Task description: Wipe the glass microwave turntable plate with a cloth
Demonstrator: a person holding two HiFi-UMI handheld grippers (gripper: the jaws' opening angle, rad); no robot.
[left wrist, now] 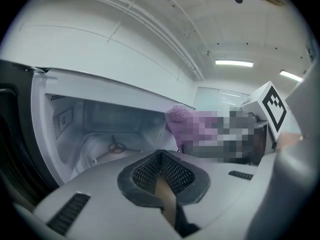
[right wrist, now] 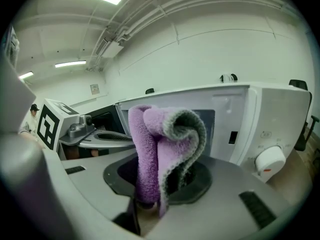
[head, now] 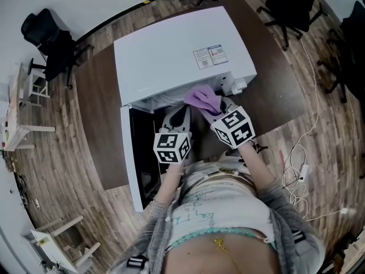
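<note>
A person (head: 222,221) in a grey cardigan faces a white box-shaped microwave oven (head: 177,44) on a dark brown rectangular table (head: 97,96). Nearest the camera, a white cube (head: 172,147) on each tool carries black-and-white square markers. Farther off, a small blue, red and white sticker (head: 208,56) on the oven's top has print too fine to read, and the white round control knob (right wrist: 270,161) bears a red mark. The left gripper (left wrist: 161,156) has its jaws pressed together with nothing between them, aimed at the open cavity. The right gripper (head: 214,108) is clamped on a folded lilac terry cloth with grey edging (right wrist: 165,144), held up before the opening. The pale, translucent round glass turntable plate (left wrist: 97,154) lies on the cavity floor, a small hub at its middle, apart from both grippers. The black-windowed door (head: 140,147) stands swung out to the left, reaching past the table's front edge. Black office chairs (head: 48,36) stand well back on the wood-plank floor (head: 74,170)
</note>
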